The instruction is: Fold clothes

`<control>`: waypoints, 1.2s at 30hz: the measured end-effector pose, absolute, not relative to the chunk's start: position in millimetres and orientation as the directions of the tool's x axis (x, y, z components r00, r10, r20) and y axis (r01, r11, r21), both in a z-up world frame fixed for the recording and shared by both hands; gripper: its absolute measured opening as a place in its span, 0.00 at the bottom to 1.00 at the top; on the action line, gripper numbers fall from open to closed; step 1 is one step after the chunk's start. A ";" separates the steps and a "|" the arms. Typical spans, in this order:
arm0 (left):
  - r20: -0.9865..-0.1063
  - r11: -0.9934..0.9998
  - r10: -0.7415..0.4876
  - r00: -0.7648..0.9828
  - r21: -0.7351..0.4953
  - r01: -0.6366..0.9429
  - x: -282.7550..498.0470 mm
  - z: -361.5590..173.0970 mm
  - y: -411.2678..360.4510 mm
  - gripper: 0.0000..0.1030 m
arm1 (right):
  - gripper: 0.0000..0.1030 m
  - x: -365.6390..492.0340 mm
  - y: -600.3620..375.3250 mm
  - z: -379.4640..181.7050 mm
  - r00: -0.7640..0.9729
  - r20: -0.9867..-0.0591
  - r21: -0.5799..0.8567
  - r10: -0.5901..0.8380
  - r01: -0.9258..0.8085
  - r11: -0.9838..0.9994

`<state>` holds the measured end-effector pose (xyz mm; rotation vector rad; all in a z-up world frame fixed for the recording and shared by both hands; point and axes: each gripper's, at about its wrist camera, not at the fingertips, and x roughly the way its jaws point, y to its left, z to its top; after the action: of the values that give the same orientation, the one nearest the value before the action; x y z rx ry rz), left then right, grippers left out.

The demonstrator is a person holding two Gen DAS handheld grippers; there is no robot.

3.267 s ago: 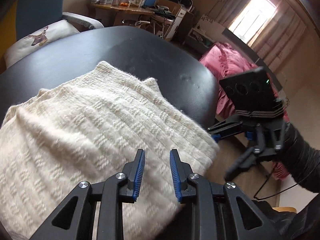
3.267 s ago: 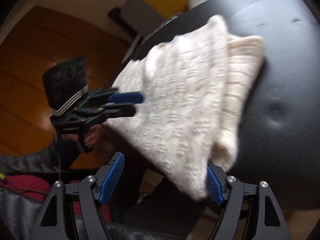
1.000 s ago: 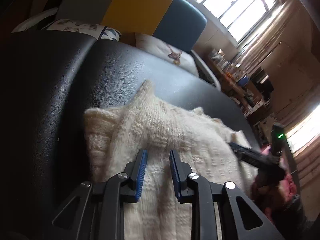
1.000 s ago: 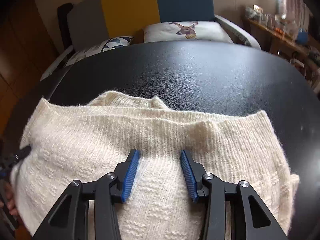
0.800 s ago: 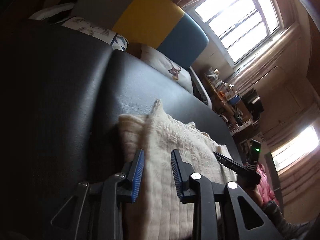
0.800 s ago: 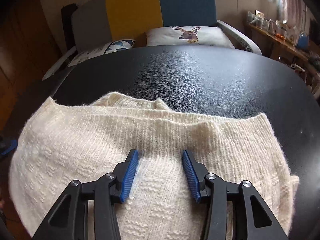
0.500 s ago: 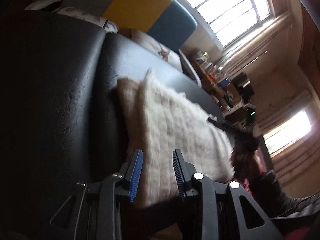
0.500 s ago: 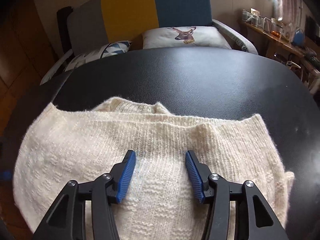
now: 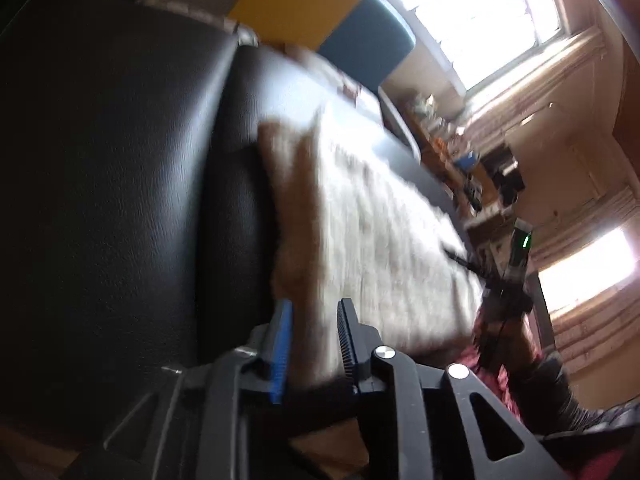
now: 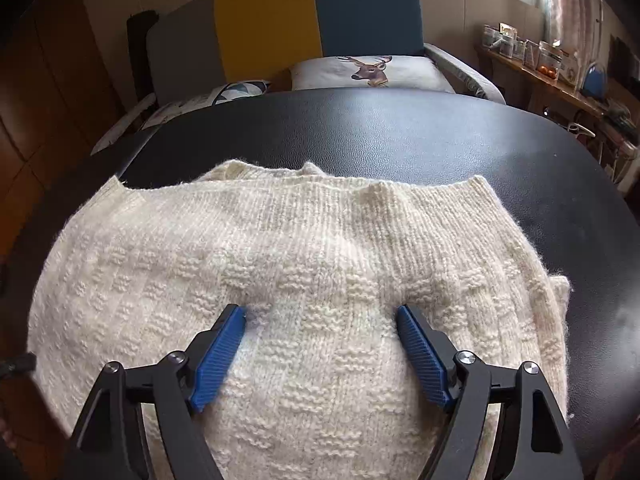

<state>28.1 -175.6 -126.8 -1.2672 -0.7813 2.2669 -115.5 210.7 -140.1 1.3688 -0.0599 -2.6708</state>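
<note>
A cream knitted sweater (image 10: 304,248) lies folded on the black padded table (image 10: 400,132), its ribbed edge toward the far side. My right gripper (image 10: 320,344) is wide open, its blue pads (image 10: 222,356) resting on the knit near the front edge. The left wrist view is motion-blurred. There the sweater (image 9: 380,232) stretches away to the right. My left gripper (image 9: 314,340) sits at the sweater's near left corner with a narrow gap between its pads; the fabric edge shows in that gap. The right gripper (image 9: 496,280) appears beyond the sweater's far end.
An armchair (image 10: 316,20) with yellow and blue panels stands behind the table, with a deer-print cushion (image 10: 368,68) on it. A shelf with jars (image 10: 540,56) runs along the right wall. A dark sleeve (image 9: 560,380) is at the lower right. Wooden floor lies to the left.
My right gripper's jaws have spread wider on the sweater. My left gripper has drawn back to the sweater's near left corner, still moving. The sweater has stayed flat.
</note>
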 end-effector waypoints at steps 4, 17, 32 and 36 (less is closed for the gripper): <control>-0.591 -0.710 0.629 -0.506 -0.701 -0.063 -11.1 -124.6 -190.7 0.34 | 0.88 -117.9 206.6 -141.1 -0.577 -0.805 0.089 -0.140 0.115 -0.989; -0.404 -0.444 0.812 -0.422 -0.896 0.003 -63.7 -173.2 -203.0 0.43 | 0.99 -114.4 203.4 -145.8 -0.595 -0.788 0.088 -0.158 0.146 -0.985; -0.582 -0.630 0.748 -0.320 -0.774 -0.066 -98.9 -169.3 -143.0 0.21 | 1.00 -116.0 205.7 -146.4 -0.603 -0.780 0.096 -0.170 0.153 -0.984; -0.613 -0.678 0.699 -0.368 -0.732 -0.068 -105.5 -155.4 -137.1 0.16 | 1.00 -116.7 210.5 -142.4 -0.590 -0.780 0.130 -0.208 0.172 -0.977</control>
<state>-105.5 -137.1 -155.4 -1.3691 -0.8535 2.0829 -116.7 210.5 -142.4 1.2966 -0.0602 -2.6251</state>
